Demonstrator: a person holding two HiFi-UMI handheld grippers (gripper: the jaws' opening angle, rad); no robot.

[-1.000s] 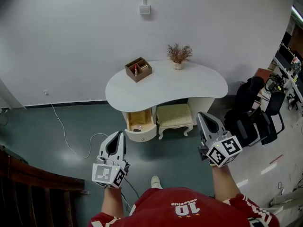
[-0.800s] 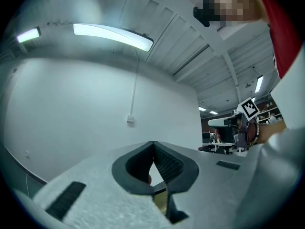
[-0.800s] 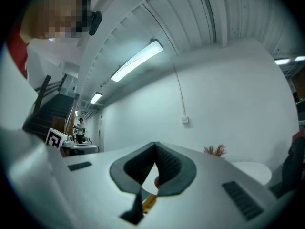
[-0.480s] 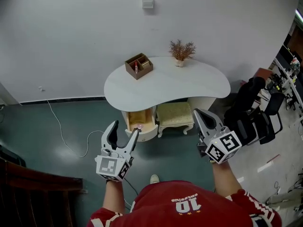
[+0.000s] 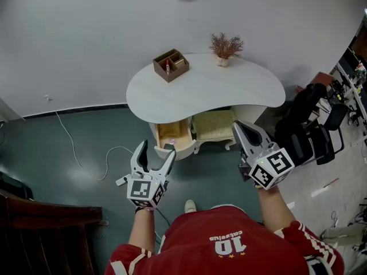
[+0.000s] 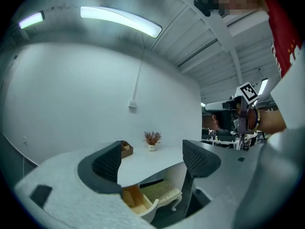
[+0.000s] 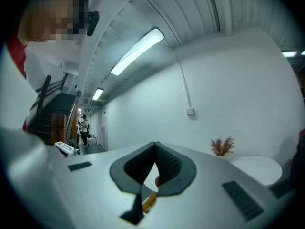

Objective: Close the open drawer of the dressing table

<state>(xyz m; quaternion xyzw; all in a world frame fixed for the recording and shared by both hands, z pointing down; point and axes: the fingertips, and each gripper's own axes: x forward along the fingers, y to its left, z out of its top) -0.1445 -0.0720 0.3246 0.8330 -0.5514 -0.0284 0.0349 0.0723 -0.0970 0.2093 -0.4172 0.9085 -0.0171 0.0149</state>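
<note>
The left gripper (image 5: 156,153), jaws just opened wide and empty, faces the open drawer (image 5: 174,137) under the dressing table (image 5: 206,90), at its left end, probably to push its front; the right gripper (image 5: 245,135) (jaws together, empty) hangs right

White dressing table (image 5: 218,90); tan drawer (image 5: 174,135); brown box (image 5: 171,66); stool (image 5: 213,126) seemingly cream.

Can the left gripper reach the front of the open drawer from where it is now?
Probably yes. The left gripper, whose jaws have just been opening with nothing between them, faces the drawer across bare floor. The stool stands aside, under the table.
</note>
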